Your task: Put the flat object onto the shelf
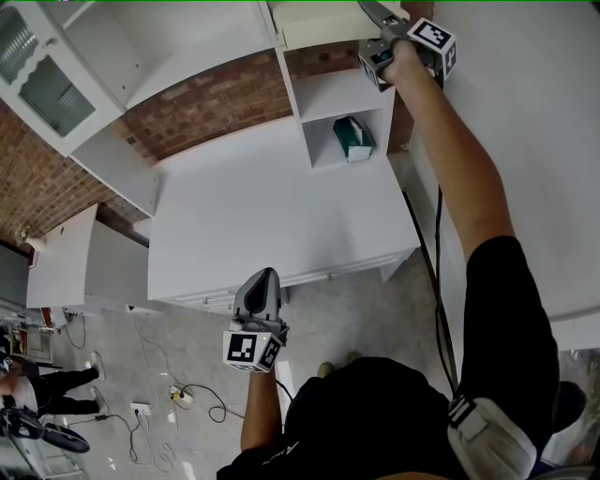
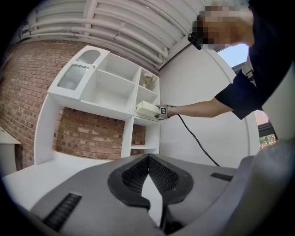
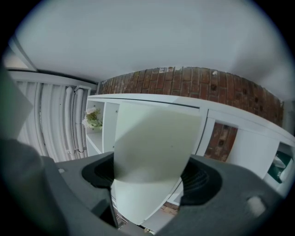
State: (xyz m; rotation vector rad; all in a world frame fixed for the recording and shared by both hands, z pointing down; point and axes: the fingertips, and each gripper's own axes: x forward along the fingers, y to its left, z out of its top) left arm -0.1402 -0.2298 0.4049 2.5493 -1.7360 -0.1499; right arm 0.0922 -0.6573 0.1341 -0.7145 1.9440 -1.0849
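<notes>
The flat object, a cream-coloured slab, lies on an upper board of the white shelf unit, at the top of the head view. My right gripper is raised to it at arm's length. In the right gripper view the slab fills the space between the wide-standing jaws of that gripper, and I see no firm squeeze on it. The left gripper view shows the slab resting on its board. My left gripper hangs low in front of the white counter, shut and empty.
A green box sits in a lower compartment of the shelf unit. A bunch of flowers stands in a compartment beyond the slab. A glass-door cabinet hangs at upper left. Cables lie on the floor.
</notes>
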